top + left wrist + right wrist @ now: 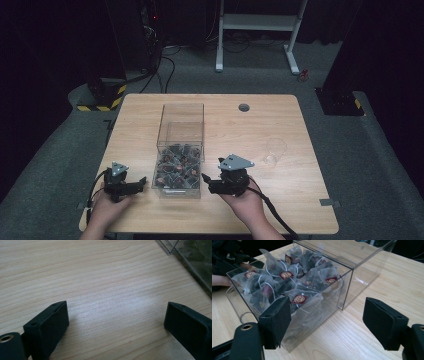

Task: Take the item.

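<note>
A clear plastic box [181, 120] stands mid-table, and its drawer [170, 191] is pulled out toward me. The drawer holds several mesh tea bags [178, 167] with red tags [286, 275]. My left gripper [141, 181] rests low on the table just left of the drawer, jaws open over bare wood [116, 320]; a corner of the box [192, 260] shows at its upper right. My right gripper [205, 182] sits just right of the drawer, open, with nothing between its jaws [327, 315], facing the drawer's clear side wall [312, 315].
A clear glass [274, 150] stands on the table to the right of the box. A round cable hole [243, 107] is near the far edge. Beyond the table are a white desk frame [260, 30] and dark stands on grey carpet.
</note>
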The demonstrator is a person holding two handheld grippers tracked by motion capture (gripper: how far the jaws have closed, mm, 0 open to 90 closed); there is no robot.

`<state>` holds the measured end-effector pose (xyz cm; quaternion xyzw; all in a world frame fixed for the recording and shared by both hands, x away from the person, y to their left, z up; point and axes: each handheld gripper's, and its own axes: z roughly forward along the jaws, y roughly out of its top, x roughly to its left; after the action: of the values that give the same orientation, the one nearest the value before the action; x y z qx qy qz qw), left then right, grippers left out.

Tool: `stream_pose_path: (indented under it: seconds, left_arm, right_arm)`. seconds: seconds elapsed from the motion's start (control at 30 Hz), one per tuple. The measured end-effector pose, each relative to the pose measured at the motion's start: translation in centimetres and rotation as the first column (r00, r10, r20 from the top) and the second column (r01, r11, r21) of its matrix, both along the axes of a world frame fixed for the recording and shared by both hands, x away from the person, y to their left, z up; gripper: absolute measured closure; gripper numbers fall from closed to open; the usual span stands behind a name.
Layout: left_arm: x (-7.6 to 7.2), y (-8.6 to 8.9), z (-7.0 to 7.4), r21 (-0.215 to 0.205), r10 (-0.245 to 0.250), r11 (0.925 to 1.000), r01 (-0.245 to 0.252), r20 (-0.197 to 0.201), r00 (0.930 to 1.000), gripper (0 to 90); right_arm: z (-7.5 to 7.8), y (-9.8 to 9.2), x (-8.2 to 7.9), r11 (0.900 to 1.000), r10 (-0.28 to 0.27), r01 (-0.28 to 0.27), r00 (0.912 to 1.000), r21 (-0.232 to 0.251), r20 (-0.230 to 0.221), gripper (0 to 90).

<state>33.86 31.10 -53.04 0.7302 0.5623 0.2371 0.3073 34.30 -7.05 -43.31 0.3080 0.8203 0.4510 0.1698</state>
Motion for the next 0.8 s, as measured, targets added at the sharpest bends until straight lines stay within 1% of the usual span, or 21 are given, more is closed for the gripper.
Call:
stream_pose_path:
  seconds: [0.3,0.37,0.57,0.7,0.73,0.8]
  left_arm:
    - [0.0,0.0,0.0,0.0,0.0,1.0,0.0,0.0,1.0,5.9]
    - [0.0,0.0,0.0,0.0,0.0,1.0,0.0,0.0,1.0,5.9]
    - [0.0,-0.1,0.0,-0.006,0.004,1.0,-0.004,-0.001,1.0,5.9]
    - [0.0,0.0,0.0,0.001,0.0,1.0,0.0,0.0,1.0,5.9]
    - [0.0,0.0,0.0,-0.006,0.004,1.0,-0.004,-0.001,1.0,5.9]
    - [0.0,-0.1,0.0,-0.006,0.004,1.0,-0.004,-0.001,1.0,5.9]
  right_arm:
    - [0.5,1.1,0.0,1.0,0.027,-0.027,0.9996,0.012,-0.004,24.8]
    - [0.5,1.4,0.0,0.999,0.035,-0.035,0.9994,0.013,0.001,25.0]
    - [0.7,1.9,-0.2,0.999,0.043,-0.043,0.999,0.014,-0.005,25.3]
    - [0.8,2.5,-0.3,0.998,0.059,-0.059,0.9983,0.017,0.001,25.5]
    - [0.8,2.6,-0.3,0.998,0.063,-0.063,0.998,0.019,0.002,25.6]
    - [0.8,2.8,-0.4,0.998,0.068,-0.068,0.9977,0.02,0.003,25.7]
